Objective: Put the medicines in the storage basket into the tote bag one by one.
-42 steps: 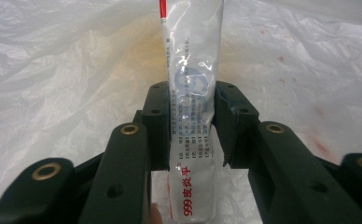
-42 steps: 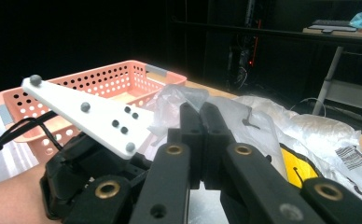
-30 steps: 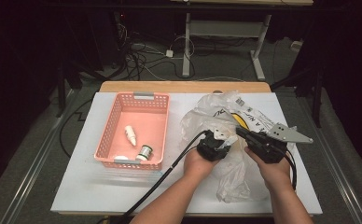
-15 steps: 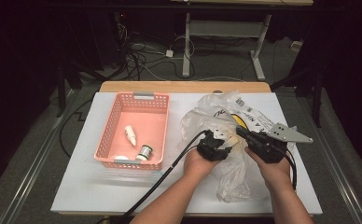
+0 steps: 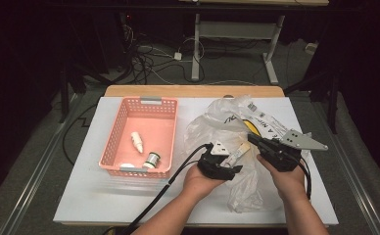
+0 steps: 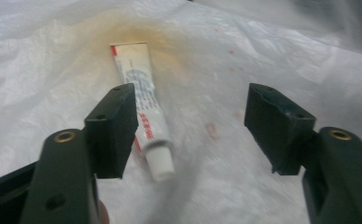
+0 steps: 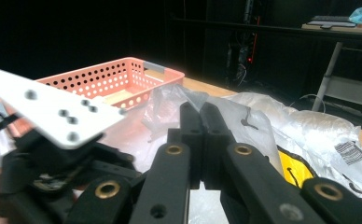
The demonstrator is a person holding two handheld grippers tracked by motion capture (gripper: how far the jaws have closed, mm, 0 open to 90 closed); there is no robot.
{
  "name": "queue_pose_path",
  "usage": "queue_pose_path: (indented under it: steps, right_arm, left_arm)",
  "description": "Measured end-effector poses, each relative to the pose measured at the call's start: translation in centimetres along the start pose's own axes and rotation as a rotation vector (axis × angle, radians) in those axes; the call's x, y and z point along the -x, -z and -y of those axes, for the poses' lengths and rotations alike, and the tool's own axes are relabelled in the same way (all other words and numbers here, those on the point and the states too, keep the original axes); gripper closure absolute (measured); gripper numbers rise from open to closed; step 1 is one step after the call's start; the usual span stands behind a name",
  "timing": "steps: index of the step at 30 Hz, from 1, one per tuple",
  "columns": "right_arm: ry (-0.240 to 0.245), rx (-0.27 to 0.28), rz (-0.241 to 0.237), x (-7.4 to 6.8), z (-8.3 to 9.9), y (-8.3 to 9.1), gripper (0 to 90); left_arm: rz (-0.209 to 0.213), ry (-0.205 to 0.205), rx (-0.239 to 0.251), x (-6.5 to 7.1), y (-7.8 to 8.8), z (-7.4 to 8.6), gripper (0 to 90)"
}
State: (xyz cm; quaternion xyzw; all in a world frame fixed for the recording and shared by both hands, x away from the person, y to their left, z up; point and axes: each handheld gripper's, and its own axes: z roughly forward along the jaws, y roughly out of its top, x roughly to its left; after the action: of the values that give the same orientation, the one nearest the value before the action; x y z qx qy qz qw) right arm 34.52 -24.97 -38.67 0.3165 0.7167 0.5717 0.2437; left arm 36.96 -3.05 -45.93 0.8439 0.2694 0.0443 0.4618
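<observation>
A crumpled clear plastic bag [image 5: 212,122] lies on the white table, right of centre. On its film [image 6: 263,56] lies a white tube [image 6: 139,93] with red and blue print, cap toward me. My left gripper [image 6: 193,107] is open and its jaws have just been opening. The tube rests loose by the left jaw, and no pad presses on it. In the high view the left gripper [image 5: 232,161] points at the pale tube [image 5: 240,150]. My right gripper [image 7: 200,109] is shut with the bag's film [image 7: 263,116] gathered at its tips, seen at the bag's edge [image 5: 254,138].
A pink perforated basket [image 5: 141,101] stands left of the bag and holds a small white bottle [image 5: 137,142] and a small round jar [image 5: 152,159]. The same basket [image 7: 118,74] shows beyond the right gripper. Cables trail off the table's near edge.
The left gripper's jaws have spread apart and the left hand has drawn back a little toward the person. The right gripper has kept still.
</observation>
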Motion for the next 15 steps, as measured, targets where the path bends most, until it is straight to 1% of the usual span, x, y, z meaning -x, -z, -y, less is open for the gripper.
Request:
queue_pose_path:
  steps: [2,3,4,7,8,9,10,12,13,15]
  right_arm:
    - [0.001,0.001,0.001,0.0,0.0,0.0,90.0]
    - [0.001,0.000,0.001,0.0,0.0,0.0,90.0]
    - [0.002,-0.001,0.001,-0.1,0.0,0.0,90.0]
    - [0.004,0.001,0.001,-0.1,0.0,0.0,90.0]
    - [0.002,0.001,0.002,-0.1,0.0,0.0,90.0]
    - [0.002,0.001,0.002,-0.1,0.0,0.0,90.0]
    - [0.002,0.001,0.001,-0.2,-0.1,0.0,90.0]
    - [0.001,0.000,0.001,-0.2,-0.1,0.0,90.0]
    - [0.001,-0.001,0.001,-0.2,-0.1,0.0,90.0]
    - [0.001,-0.001,0.001,-0.2,-0.1,0.0,90.0]
  left_arm:
    - [0.018,-0.007,0.004,0.3,0.5,0.4,32.5]
    - [0.024,-0.013,0.002,0.5,0.8,0.6,31.0]
    - [0.028,-0.021,0.000,0.8,1.1,0.8,27.7]
    - [0.040,-0.025,0.011,1.2,1.9,1.3,25.3]
    - [0.042,-0.028,0.010,1.3,2.1,1.4,21.6]
    - [0.043,-0.029,0.012,1.4,2.3,1.5,21.6]
    - [0.043,-0.037,0.011,1.6,2.7,1.7,19.7]
    - [0.046,-0.037,0.017,1.8,3.1,2.0,16.6]
    - [0.041,-0.036,0.021,1.9,3.4,2.2,14.1]
    - [0.041,-0.035,0.029,2.0,3.8,2.4,13.5]
